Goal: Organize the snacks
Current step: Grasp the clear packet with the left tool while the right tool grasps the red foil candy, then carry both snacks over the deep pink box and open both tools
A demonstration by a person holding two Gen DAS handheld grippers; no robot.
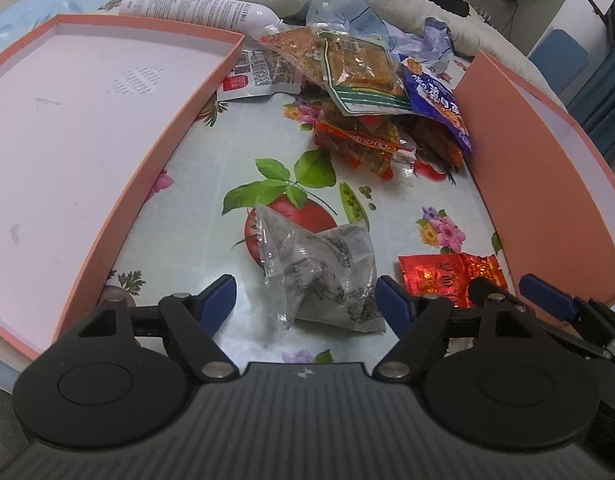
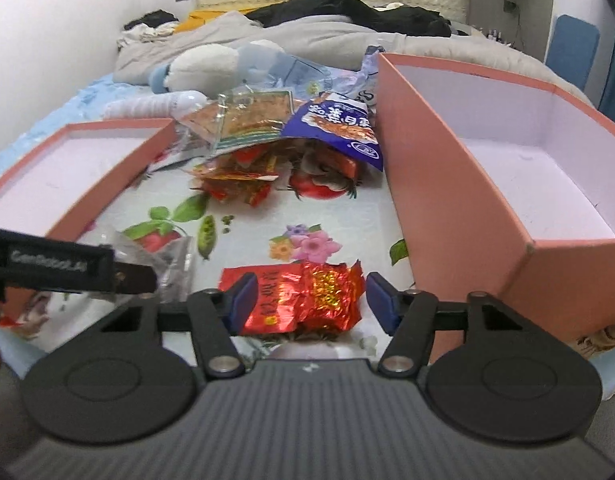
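Left tongs (image 1: pixel 305 300) released over clear packet (image 1: pixel 319 276), right tongs (image 2: pixel 311 298) released astride red packet (image 2: pixel 295 300)

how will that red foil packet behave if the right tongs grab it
The red foil packet looks crinkled and thin, so it will probably crumple rather than stay stiff. Its shiny surface may be slippery against the pads. It lies fairly flat between the open right tongs, so it seems light and unlikely to roll.
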